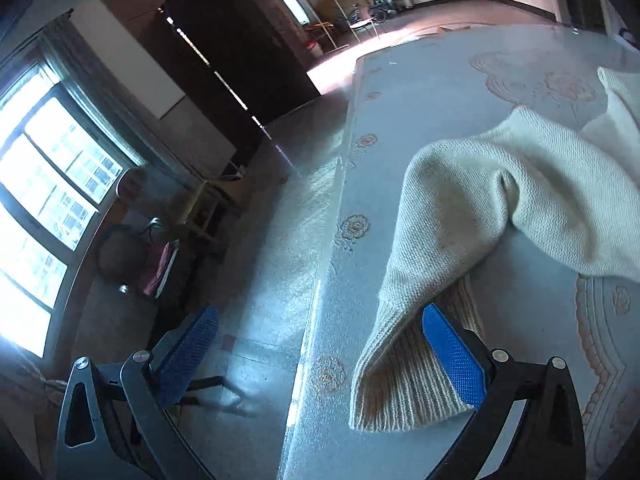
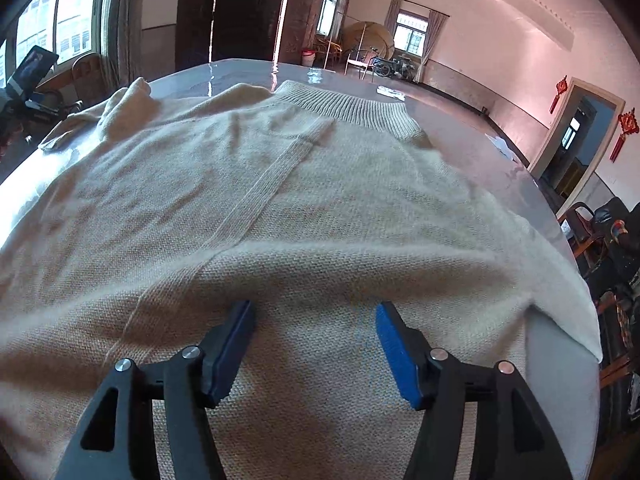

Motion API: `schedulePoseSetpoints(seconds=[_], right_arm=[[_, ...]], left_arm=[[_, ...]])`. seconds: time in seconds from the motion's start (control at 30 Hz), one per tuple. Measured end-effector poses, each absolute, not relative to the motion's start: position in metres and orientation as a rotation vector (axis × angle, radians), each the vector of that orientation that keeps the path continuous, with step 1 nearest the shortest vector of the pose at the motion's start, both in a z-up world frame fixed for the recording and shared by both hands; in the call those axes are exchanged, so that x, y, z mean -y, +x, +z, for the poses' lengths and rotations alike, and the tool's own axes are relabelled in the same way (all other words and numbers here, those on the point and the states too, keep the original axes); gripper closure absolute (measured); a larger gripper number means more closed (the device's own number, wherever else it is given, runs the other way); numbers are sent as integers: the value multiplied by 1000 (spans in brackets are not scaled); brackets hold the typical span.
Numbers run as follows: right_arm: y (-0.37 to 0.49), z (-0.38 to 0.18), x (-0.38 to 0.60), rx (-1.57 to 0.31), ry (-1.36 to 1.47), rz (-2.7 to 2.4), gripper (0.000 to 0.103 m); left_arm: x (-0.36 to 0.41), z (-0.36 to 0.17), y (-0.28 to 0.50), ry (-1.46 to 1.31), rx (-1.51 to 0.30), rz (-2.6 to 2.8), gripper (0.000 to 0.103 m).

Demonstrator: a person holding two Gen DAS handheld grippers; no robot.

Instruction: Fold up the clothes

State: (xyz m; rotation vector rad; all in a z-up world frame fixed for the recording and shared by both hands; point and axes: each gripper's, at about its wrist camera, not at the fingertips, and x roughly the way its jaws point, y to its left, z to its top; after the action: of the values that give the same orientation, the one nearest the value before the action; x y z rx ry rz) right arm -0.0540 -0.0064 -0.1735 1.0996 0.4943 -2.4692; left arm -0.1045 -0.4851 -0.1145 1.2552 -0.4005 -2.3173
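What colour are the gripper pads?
Blue, on black fingers; clearest on the right gripper in the right wrist view, over the cream sweater.

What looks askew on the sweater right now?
The sleeve is bunched and humped near the table edge rather than flat, its ribbed cuff lying by one pad of the open left tongs. The body lies fairly smooth under the open right tongs.
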Motion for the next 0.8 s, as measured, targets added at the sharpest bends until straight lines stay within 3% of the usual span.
schedulePoseSetpoints(seconds=[0.1, 0.13, 0.17, 0.2, 0.23, 0.4, 0.6, 0.7, 0.77, 0.8], right_arm=[[-57, -174, 3, -448, 1124, -2467, 34], [-59, -174, 2, -433, 1131, -2464, 33], [-60, -174, 1, -419, 1137, -2461, 33], [-60, -174, 1, -408, 1141, -2457, 33], [-60, -174, 0, -398, 1145, -2454, 33], [-61, -175, -2, -363, 1158, -2441, 33], [-61, -175, -2, -360, 1158, -2441, 33], [-61, -175, -3, -352, 1160, -2439, 33], [-61, -175, -4, -346, 1162, -2437, 33], [-61, -175, -5, -342, 1163, -2435, 33]], left_arm=[[489, -120, -112, 1267, 345, -2377, 2], [490, -121, -116, 1270, 318, -2387, 13], [493, -125, -119, 1291, 282, -2391, 43], [497, -130, -123, 1333, 239, -2383, 63], [502, -134, -126, 1363, 196, -2373, 90], [504, -116, -124, 1233, 255, -2347, 97], [510, -18, -102, 651, 616, -2103, 97], [530, -18, -101, 675, 772, -1943, 87], [543, -42, -98, 810, 837, -1866, 65], [547, -57, -92, 876, 846, -1847, 61]])
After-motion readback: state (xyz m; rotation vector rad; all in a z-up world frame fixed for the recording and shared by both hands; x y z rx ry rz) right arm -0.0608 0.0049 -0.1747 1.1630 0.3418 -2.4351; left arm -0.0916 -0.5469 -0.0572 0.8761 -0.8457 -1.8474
